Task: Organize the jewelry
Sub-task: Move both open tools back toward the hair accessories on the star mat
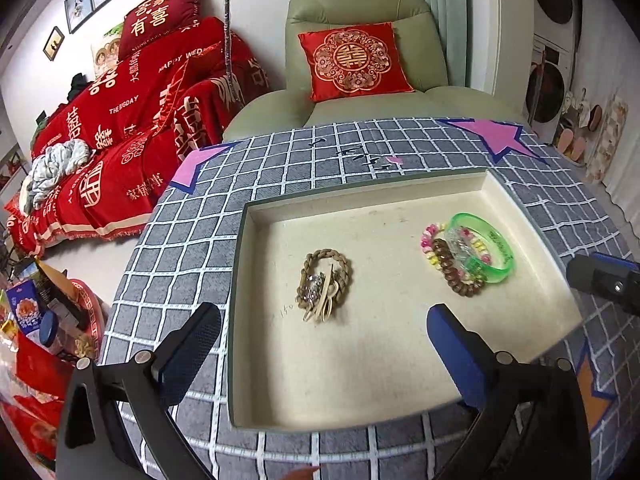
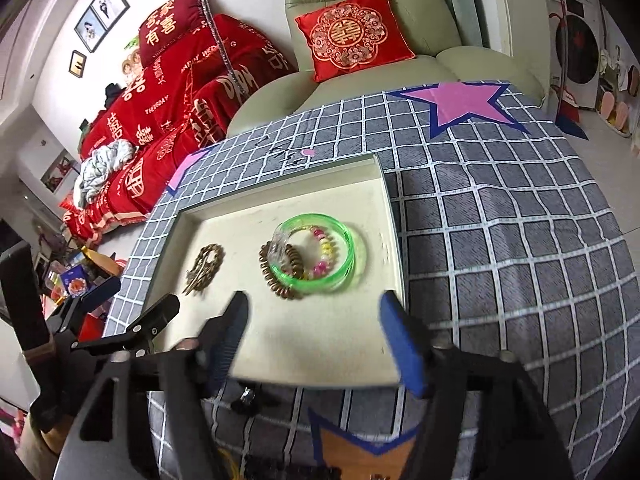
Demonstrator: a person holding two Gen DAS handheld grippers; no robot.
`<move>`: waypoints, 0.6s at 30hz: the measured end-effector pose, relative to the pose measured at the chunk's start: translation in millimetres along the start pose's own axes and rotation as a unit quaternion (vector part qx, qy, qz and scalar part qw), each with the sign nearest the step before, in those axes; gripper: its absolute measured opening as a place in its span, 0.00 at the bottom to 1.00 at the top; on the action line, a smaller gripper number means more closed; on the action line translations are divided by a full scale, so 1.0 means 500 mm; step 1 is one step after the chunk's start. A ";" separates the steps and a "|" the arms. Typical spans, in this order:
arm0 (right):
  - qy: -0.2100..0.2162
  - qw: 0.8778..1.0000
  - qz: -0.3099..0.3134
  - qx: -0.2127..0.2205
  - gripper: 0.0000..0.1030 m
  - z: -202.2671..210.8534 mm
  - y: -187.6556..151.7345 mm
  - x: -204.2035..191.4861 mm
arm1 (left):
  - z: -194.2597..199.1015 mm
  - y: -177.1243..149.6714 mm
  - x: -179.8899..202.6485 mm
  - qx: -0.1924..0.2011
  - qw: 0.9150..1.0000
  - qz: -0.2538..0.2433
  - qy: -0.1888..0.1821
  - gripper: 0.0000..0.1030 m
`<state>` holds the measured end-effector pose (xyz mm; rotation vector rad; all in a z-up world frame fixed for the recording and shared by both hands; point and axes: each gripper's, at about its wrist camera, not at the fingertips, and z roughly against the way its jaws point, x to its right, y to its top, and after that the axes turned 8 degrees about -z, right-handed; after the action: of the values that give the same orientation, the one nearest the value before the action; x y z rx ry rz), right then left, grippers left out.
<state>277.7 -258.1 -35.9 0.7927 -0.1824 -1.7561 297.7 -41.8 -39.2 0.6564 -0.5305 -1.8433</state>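
Jewelry sits in two heaps inside the cream tray [image 1: 280,380] on the checked worktop [image 1: 180,280]: a braided brown bracelet [image 1: 325,280] with a tangle of small pieces toward the tray's left side, and a green bangle [image 1: 482,252] lying over a pink-and-yellow bead bracelet [image 1: 430,240] and a dark brown bead bracelet [image 1: 456,276] toward its right side.

Both of your grippers hang over the tray's near edge, and neither holds anything. The left gripper [image 1: 324,340] has its fingers spread wide; the right gripper [image 2: 316,328] has its fingers apart too.

Watch the right heap. The three rings overlap, so if you close on the bangle you may drag the beads along or tip them out over the tray's wall. The left tangle could snag in the same way, with thin loops catching on a finger.

You cannot tell exactly what the sparkly bit in the left heap is. A small dark thing [image 2: 248,396] lies on the worktop just in front of the tray, blurred and half hidden behind your right fingers. Something at the near edge of the worktop is cut off at the bottom of the right view.
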 end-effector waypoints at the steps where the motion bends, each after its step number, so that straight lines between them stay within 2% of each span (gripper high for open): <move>1: 0.003 1.000 -0.001 0.002 0.79 0.009 -0.006 0.000 | 0.011 -0.004 0.001 0.001 1.000 0.000 -0.002 1.00; 7: 0.007 1.000 -0.005 -0.002 0.79 0.054 -0.041 0.007 | 0.070 -0.043 0.013 0.004 1.000 -0.005 -0.018 1.00; 14: 0.007 1.000 -0.007 -0.008 0.79 0.112 -0.102 0.034 | 0.115 -0.126 0.020 0.005 1.000 -0.017 0.014 1.00; 18: -0.003 1.000 -0.009 -0.014 0.79 0.132 -0.138 0.055 | 0.116 -0.177 0.022 -0.021 1.000 -0.009 -0.012 1.00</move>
<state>180.3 -276.8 -31.8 0.7704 -0.1562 -1.7740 194.6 -18.9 -53.8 0.6129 -0.5007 -1.8755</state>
